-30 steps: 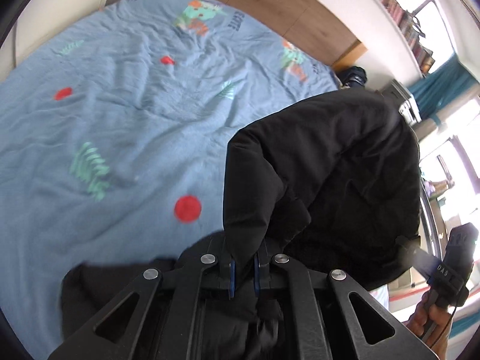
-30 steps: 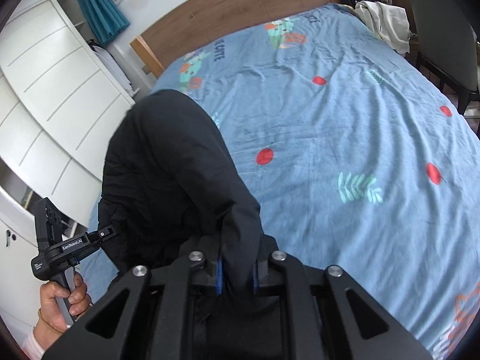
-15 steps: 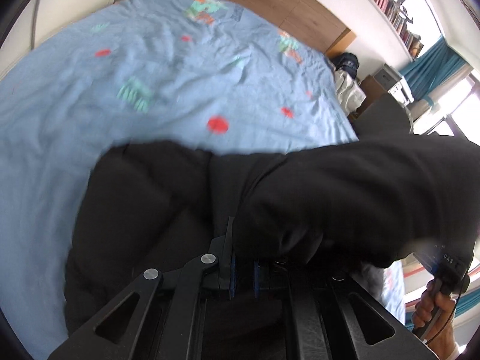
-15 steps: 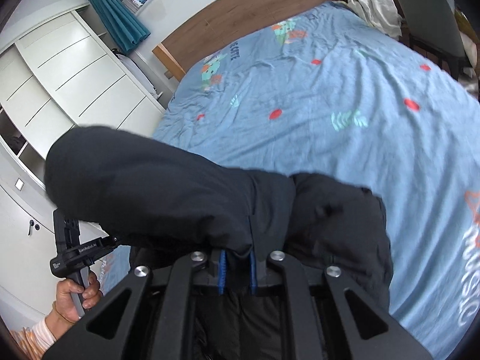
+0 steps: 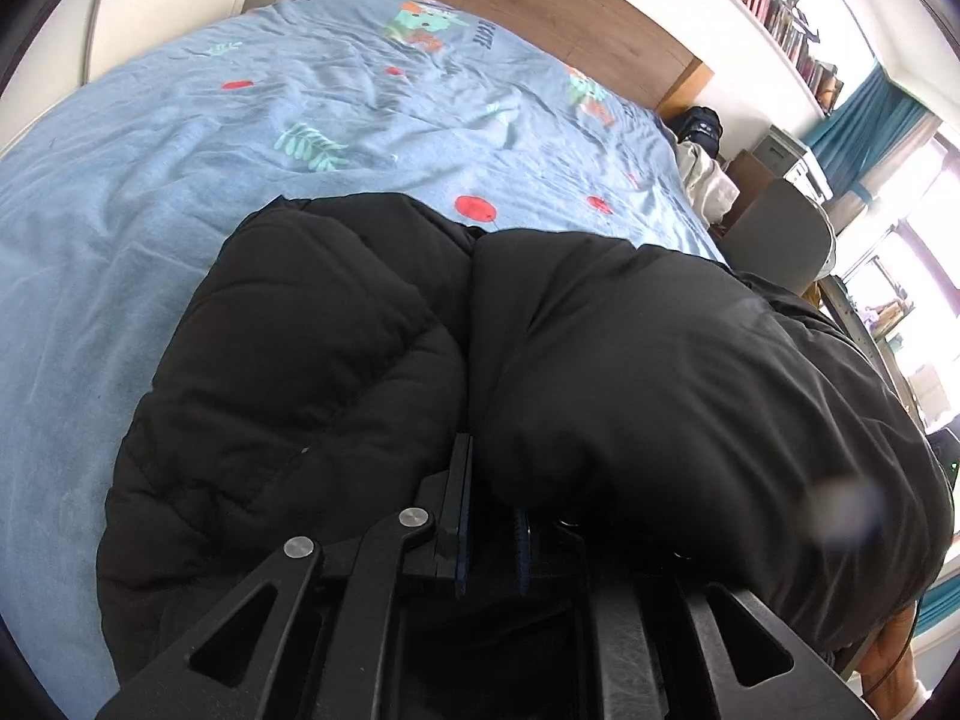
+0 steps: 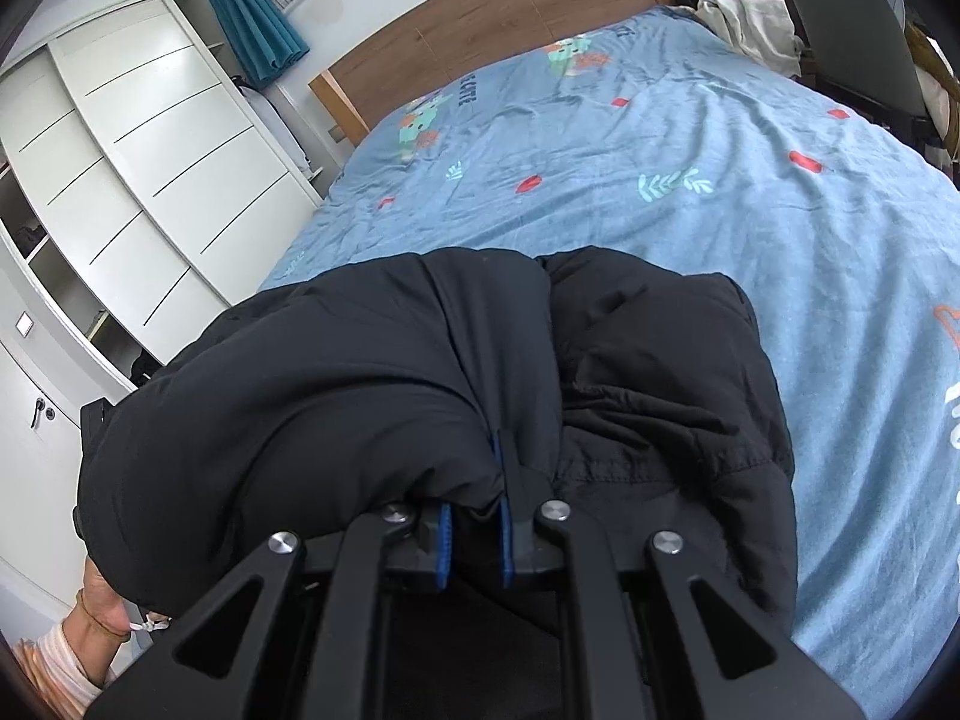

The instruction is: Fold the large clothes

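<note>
A black padded jacket (image 5: 312, 372) lies on the near end of the blue bed. My left gripper (image 5: 489, 480) is shut on a fold of it, and the held part bulges over the right finger and hides it. In the right wrist view the same jacket (image 6: 654, 372) spreads in front of me. My right gripper (image 6: 474, 480) is shut on another fold that drapes to the left over the left finger. The fabric between the two grippers hangs across as one thick roll.
The bed has a blue patterned cover (image 5: 180, 168) and a wooden headboard (image 6: 498, 6). White wardrobes (image 6: 120, 138) stand on one side. A grey chair (image 6: 852, 30) with light clothes (image 6: 750, 24) stands on the other side.
Both grippers have come down and forward with the jacket. It hung high a second ago; now its lower part rests spread on the bed and the held edge is folded over it.
</note>
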The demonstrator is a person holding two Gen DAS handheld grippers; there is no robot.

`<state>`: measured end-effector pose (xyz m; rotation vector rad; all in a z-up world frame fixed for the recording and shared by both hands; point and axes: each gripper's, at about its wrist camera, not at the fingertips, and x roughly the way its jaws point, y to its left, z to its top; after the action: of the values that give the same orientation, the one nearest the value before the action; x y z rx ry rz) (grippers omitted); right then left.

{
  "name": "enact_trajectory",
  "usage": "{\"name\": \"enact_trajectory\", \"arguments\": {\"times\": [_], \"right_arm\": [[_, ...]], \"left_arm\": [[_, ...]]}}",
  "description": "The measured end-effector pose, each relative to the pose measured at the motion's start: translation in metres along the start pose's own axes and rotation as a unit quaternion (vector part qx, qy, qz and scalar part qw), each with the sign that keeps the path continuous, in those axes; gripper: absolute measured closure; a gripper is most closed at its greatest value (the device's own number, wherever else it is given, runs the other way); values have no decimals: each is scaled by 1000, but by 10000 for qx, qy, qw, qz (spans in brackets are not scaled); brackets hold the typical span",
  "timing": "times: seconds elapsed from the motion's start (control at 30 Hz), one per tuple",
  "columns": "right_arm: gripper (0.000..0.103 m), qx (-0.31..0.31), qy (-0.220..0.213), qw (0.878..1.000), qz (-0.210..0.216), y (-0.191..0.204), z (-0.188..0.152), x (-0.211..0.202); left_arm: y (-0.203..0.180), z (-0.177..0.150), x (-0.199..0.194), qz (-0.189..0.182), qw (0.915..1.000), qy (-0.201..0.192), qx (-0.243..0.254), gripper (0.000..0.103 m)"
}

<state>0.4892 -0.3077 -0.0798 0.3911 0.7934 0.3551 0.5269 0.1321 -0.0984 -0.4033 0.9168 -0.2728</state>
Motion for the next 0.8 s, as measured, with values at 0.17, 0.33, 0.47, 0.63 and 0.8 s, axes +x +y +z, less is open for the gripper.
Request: {"name": "enact_trajectory", "arguments": {"times": [0.17, 0.33, 0.47, 0.63, 0.8], "right_arm": [[89, -313, -172, 9990, -263, 13, -5, -11], [88, -229, -337, 9981, -455, 25, -24, -45], [88, -286, -240, 9970, -678, 46, -45, -88], [72, -449, -288, 9957, -759, 74, -56, -134], [42, -624, -549, 9943, -666, 100, -41, -150]], "left_arm": [[3, -7, -17, 29, 9999, -134, -11, 65], [-3, -29, -60, 206, 9992, -354, -17, 56], [-13, -47, -102, 426, 9985, -323, 78, 53], [-31, -52, -148, 592, 9970, -437, 236, 43], [-50, -39, -158, 526, 9961, -617, 353, 37]]}}
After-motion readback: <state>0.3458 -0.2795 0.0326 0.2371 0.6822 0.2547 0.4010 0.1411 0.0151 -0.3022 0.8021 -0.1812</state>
